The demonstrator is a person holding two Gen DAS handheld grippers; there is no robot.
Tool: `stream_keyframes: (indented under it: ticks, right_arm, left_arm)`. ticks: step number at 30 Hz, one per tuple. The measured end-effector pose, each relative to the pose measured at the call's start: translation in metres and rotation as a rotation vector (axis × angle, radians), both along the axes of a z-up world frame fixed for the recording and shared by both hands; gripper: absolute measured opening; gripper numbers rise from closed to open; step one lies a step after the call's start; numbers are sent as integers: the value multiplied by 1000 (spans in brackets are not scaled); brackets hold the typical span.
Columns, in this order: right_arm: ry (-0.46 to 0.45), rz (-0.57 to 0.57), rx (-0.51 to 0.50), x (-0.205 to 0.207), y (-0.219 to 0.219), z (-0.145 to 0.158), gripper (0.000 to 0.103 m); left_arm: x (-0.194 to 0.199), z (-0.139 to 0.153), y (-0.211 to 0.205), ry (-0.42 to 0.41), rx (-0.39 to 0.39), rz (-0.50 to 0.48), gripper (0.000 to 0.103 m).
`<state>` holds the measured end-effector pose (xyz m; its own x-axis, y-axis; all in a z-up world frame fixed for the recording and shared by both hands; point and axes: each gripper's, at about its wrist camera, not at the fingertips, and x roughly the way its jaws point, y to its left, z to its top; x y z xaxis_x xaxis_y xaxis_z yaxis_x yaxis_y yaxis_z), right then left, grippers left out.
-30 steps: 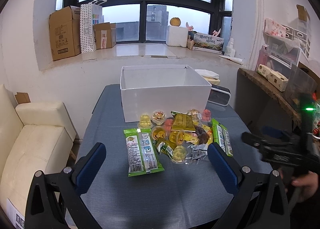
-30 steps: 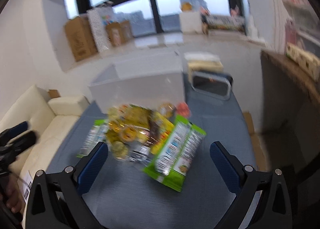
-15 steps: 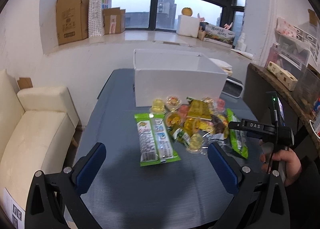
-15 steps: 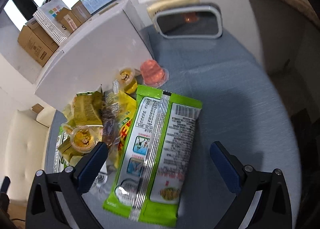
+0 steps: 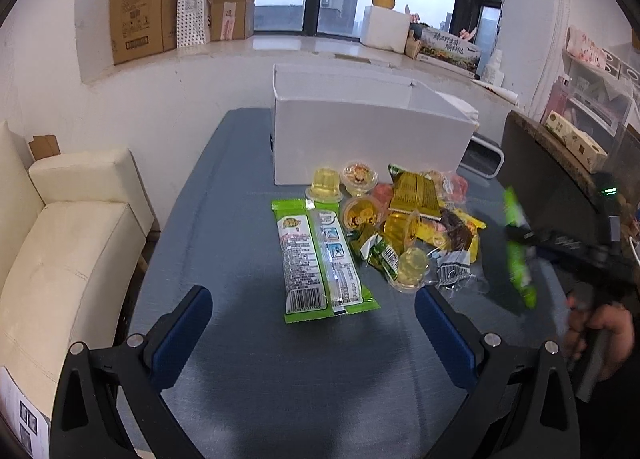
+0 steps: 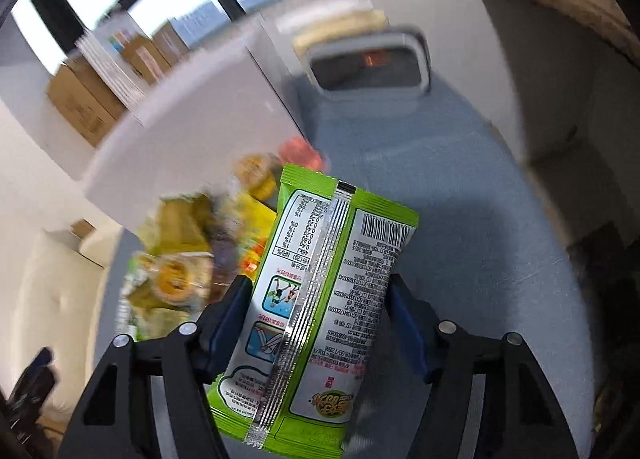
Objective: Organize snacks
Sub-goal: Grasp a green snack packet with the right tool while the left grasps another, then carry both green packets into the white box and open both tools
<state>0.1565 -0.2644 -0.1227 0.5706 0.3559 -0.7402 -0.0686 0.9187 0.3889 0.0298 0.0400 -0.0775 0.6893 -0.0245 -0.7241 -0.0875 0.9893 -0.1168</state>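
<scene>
My right gripper (image 6: 318, 311) is shut on a green snack packet (image 6: 320, 299) and holds it above the blue table; the packet also shows edge-on in the left wrist view (image 5: 517, 251). A pile of snacks (image 5: 404, 219), jelly cups and wrapped sweets, lies in front of a white open box (image 5: 360, 139). A second green packet (image 5: 320, 259) lies flat left of the pile. My left gripper (image 5: 312, 323) is open and empty, just short of that packet.
A grey-framed device (image 6: 368, 63) lies right of the box. A cream sofa (image 5: 60, 243) stands left of the table (image 5: 280, 379). A dark counter (image 5: 552, 171) is at the right. Cardboard boxes (image 5: 140, 7) sit on the windowsill.
My right gripper has closed on the green packet at the right of the pile and lifted it off the table. My left gripper has come closer to the snacks.
</scene>
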Motion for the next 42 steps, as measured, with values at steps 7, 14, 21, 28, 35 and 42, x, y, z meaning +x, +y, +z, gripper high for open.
stream_keyframes:
  ticks: [7,14,21,28,35,42]
  right_arm:
    - [-141,15,35,-34,-6,45,72]
    - [-193,38,33,-48,-3,64,72]
    - [-211,62,18,-57,3,68,72]
    - [-223,96,17,-62,14,70,72]
    - [-255,157,-12,-61,37,72,72]
    - [-363,208,-84,-8,67,112,72]
  left_arm:
    - [41,-39,-3,109,39,7,103]
    - [79,-72,-10,182,37,-12,103]
    - [85,-80,-7,178,89,3,73]
    - [47,-60,18,121,19,2,68]
    - [6,10,21,-99,22,27,68]
    - [67,77,15,-246,-4,-19,69]
